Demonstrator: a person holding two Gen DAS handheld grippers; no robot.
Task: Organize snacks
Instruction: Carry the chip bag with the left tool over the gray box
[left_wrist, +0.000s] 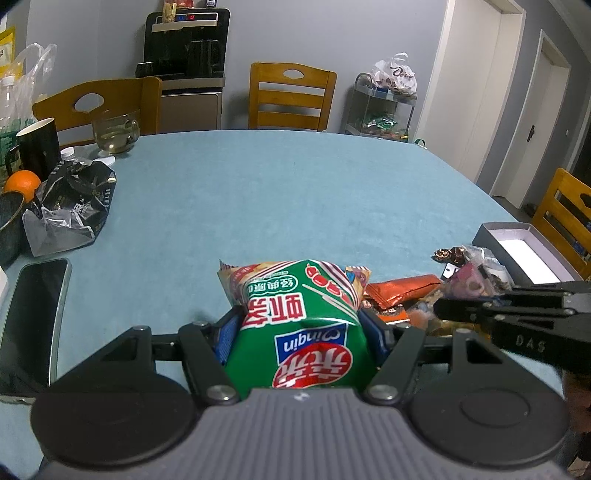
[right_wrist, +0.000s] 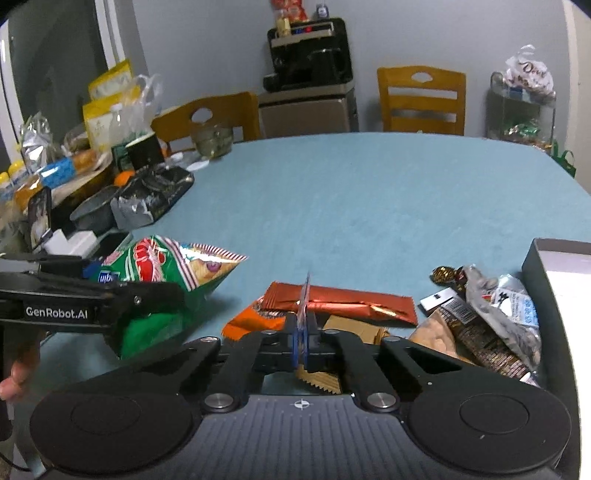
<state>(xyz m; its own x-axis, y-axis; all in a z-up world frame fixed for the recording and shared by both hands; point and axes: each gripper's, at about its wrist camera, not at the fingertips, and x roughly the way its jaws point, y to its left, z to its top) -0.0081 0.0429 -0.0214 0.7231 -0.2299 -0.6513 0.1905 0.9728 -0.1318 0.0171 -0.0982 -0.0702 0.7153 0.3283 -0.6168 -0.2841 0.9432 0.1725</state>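
My left gripper (left_wrist: 299, 325) is shut on a green snack bag (left_wrist: 299, 328) and holds it above the blue tablecloth. The bag also shows in the right wrist view (right_wrist: 166, 280), with the left gripper (right_wrist: 147, 295) around it. My right gripper (right_wrist: 303, 332) is shut on the thin edge of a small flat packet (right_wrist: 305, 295) that stands upright between its pads. It shows from the side in the left wrist view (left_wrist: 439, 308). Under it lies a pile of snacks: an orange-red bar (right_wrist: 343, 301), a silver pack (right_wrist: 506, 314), a gold candy (right_wrist: 443, 275).
An open grey box (right_wrist: 546, 280) stands at the right, next to the pile; it also shows in the left wrist view (left_wrist: 517, 251). A phone (left_wrist: 33, 314), black foil bag (left_wrist: 77, 199), orange (left_wrist: 22, 184), mug (left_wrist: 37, 147) and glass bowl (left_wrist: 114, 131) crowd the left side. Wooden chairs ring the table.
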